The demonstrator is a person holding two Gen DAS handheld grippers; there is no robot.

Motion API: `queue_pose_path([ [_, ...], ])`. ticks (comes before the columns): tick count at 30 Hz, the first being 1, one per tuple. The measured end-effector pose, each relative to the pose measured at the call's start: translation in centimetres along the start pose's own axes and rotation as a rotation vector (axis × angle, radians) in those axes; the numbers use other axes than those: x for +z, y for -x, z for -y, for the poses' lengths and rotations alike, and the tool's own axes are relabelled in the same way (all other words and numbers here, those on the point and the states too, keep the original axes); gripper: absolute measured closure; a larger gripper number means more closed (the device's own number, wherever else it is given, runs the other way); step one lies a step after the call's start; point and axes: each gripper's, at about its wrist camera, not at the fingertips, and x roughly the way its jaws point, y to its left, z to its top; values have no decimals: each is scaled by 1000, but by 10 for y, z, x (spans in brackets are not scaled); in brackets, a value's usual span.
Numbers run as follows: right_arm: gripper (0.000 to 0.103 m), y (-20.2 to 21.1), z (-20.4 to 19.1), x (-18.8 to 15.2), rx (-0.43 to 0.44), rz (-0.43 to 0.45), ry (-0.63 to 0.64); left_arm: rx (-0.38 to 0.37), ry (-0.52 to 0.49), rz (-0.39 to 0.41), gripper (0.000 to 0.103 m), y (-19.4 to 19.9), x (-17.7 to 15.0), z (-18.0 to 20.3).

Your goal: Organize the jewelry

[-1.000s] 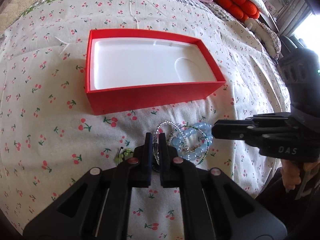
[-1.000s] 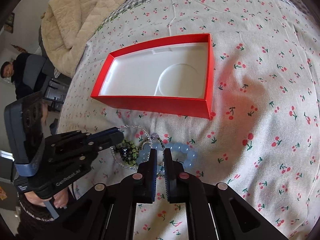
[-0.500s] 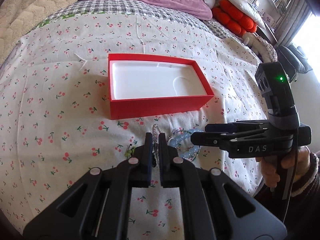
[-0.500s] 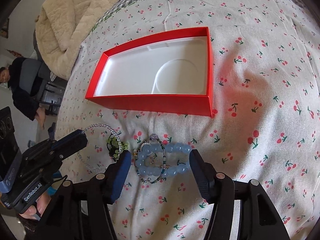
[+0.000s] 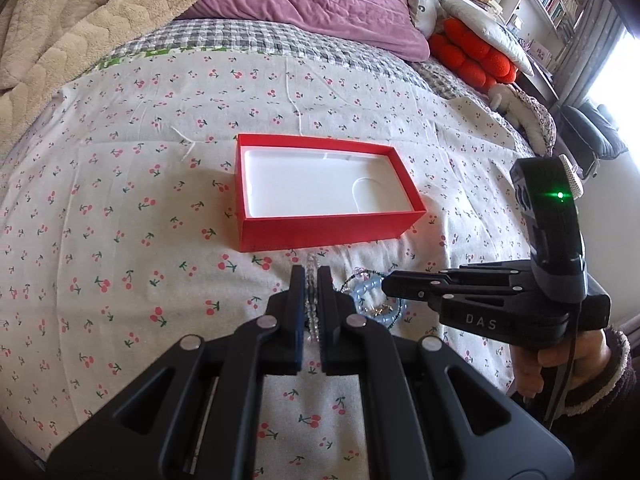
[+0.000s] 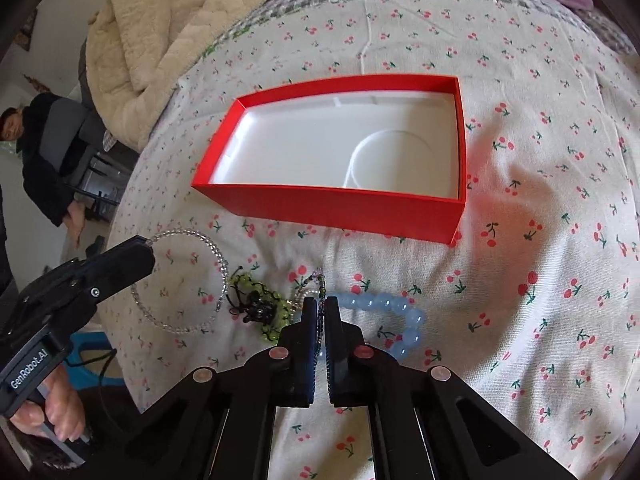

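Observation:
A red box (image 5: 320, 228) (image 6: 332, 204) with a white inner tray sits open and empty on the cherry-print bedspread. My left gripper (image 5: 311, 270) (image 6: 148, 248) is shut on a clear bead bracelet (image 6: 180, 280) (image 5: 312, 312) and holds it lifted in front of the box. My right gripper (image 6: 323, 301) (image 5: 386, 280) is shut on a thin dark bead strand (image 6: 320, 320). A light blue bead bracelet (image 6: 400, 312) (image 5: 366, 294) and a green and black bead piece (image 6: 260, 304) lie on the bedspread under the grippers.
A beige blanket (image 5: 60, 40) and a purple duvet (image 5: 312, 4) lie at the head of the bed. Orange cushions (image 5: 472, 58) sit at the far right. A person in dark clothes (image 6: 44, 152) sits beside the bed on the left.
My left gripper has risen and pulled back with the clear bracelet. My right gripper, open half a second ago, has shut on the thin dark strand.

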Motion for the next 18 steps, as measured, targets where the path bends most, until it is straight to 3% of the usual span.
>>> queue_pose_path([
  [8,99,40,-12,-2,7,110,7,15,3,55,96,17,9,-3],
  [12,88,29,-5,-2,-54,83,-5,7,-1,47,96,14,7,-2],
  [14,71,15,4,-4,-81,21,-10,6,-10,31,96,9,4,0],
  [15,40,9,8,-4,-88,-1,-16,6,-11,22,96,6,2,0],
  [16,25,5,12,-5,-95,-5,-31,6,-9,14,96,4,1,0],
  [18,25,2,13,-5,-106,9,-37,4,-1,-2,96,0,0,-2],
])
